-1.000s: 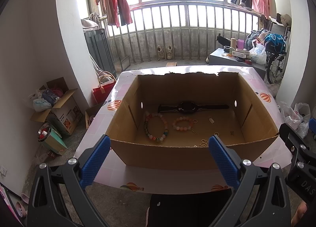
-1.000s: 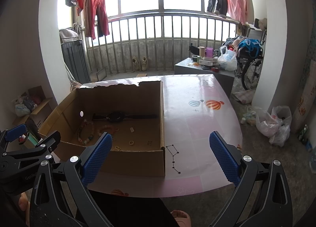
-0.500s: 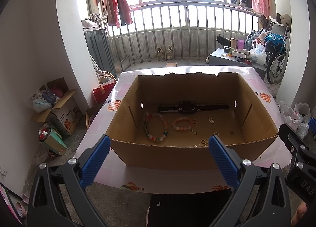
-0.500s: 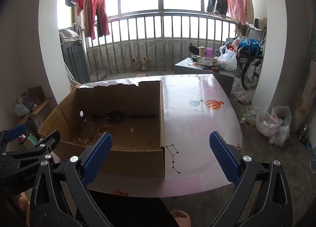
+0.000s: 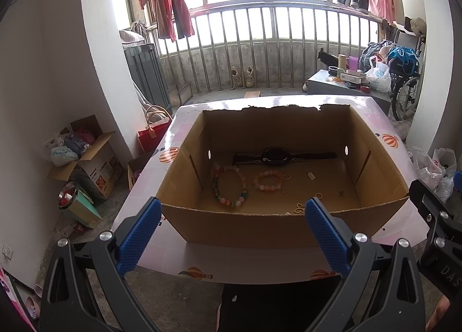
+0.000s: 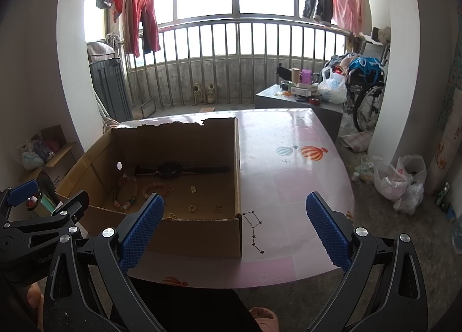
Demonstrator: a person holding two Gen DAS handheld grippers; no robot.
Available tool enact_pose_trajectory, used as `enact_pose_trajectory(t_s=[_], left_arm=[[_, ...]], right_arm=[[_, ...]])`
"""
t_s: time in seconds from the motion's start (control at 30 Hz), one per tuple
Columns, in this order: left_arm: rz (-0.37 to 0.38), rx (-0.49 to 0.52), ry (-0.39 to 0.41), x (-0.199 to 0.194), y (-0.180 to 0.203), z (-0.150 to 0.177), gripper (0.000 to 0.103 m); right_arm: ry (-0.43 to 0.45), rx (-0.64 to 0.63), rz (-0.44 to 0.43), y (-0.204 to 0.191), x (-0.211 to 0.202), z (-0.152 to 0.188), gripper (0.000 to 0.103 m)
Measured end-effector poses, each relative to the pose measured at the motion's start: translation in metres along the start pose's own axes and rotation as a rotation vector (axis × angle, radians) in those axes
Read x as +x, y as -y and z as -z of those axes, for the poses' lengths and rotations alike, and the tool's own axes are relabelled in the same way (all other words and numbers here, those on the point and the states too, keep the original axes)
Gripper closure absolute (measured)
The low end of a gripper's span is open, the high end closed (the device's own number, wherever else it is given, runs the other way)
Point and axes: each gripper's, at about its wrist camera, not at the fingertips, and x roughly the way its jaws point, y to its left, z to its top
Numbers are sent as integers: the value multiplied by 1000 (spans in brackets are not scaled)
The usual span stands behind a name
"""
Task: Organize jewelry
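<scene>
Both grippers have their blue-padded jaws spread wide and hold nothing. The left gripper [image 5: 231,229] hovers just in front of the near wall of an open cardboard box [image 5: 260,226]; the right gripper [image 6: 235,228] hovers at the box's near right corner. Inside the box, a black watch [image 5: 275,156] lies along the far wall. Nearer, a multicoloured bead bracelet [image 5: 229,186] and a pink bead bracelet [image 5: 269,181] lie side by side, with small gold pieces [image 5: 300,208] scattered beside them. The box sits on a pink table [image 6: 288,176].

Balcony clutter behind the work surface.
At upper left we see red garments [image 5: 170,0]; shoes [image 5: 242,76] centre; a wheelchair [image 6: 368,92] at right.
</scene>
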Motion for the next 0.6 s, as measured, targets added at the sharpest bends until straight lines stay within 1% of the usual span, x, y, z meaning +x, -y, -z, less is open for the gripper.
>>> enact_pose_trajectory(t_s=[0.13,0.27,0.6], left_arm=[[-2,0,3,0,-1,0,5],[-8,23,30,-5,4,2,5],[0,-6,-9,4,3,1,5]], right_arm=[[1,1,-1,0,0,0,8],[-1,0,0,0,0,0,8],[-4,-4,2,0,-1,1,8]])
